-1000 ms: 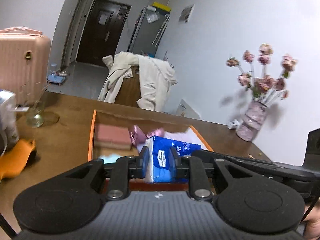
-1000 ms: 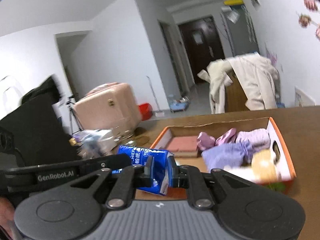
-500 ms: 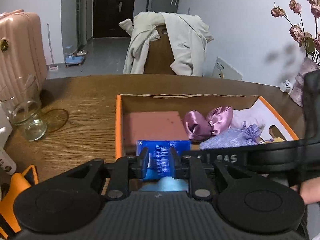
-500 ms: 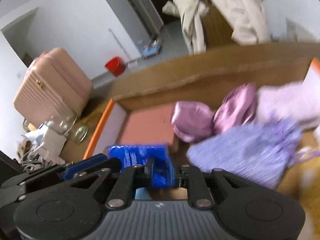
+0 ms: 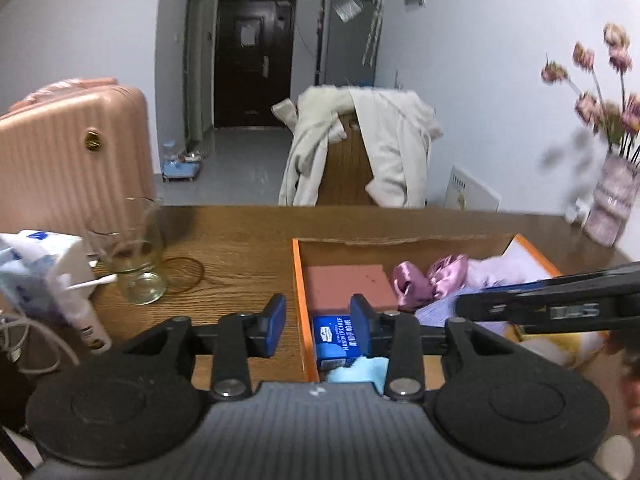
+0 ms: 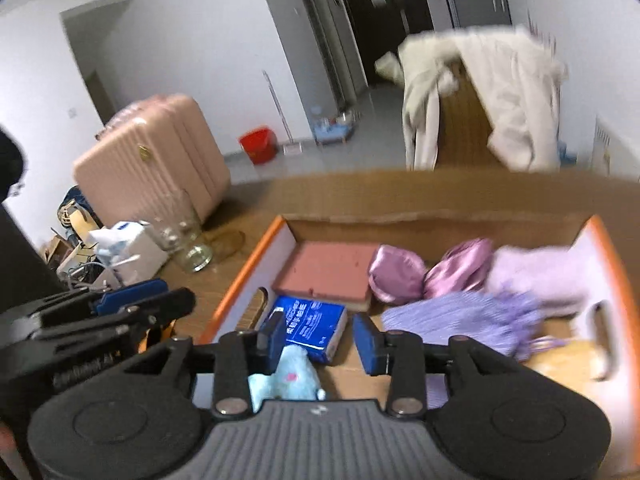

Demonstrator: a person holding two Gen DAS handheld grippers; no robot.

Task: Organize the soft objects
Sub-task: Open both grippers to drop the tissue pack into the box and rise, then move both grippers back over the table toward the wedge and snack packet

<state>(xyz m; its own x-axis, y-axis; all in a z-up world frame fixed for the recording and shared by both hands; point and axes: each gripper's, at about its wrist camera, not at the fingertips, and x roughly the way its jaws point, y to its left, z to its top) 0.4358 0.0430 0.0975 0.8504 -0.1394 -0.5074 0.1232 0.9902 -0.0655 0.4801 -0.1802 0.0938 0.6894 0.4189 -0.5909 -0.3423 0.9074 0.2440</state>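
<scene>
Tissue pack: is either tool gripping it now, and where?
Nothing is held. Left tool and right tool are both open; the tissue pack lies loose in the box.

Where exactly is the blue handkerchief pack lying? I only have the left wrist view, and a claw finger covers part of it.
Observer: Right wrist view: the handkerchief pack lies flat inside the orange-rimmed box, just in front of the pink sponge.
Operator: Is the right claw gripping it?
Observer: No, the right claw is open, fingers spread wide.
Operator: What's the light blue thing beside it?
Observer: A plush toy with a pink spot.
</scene>
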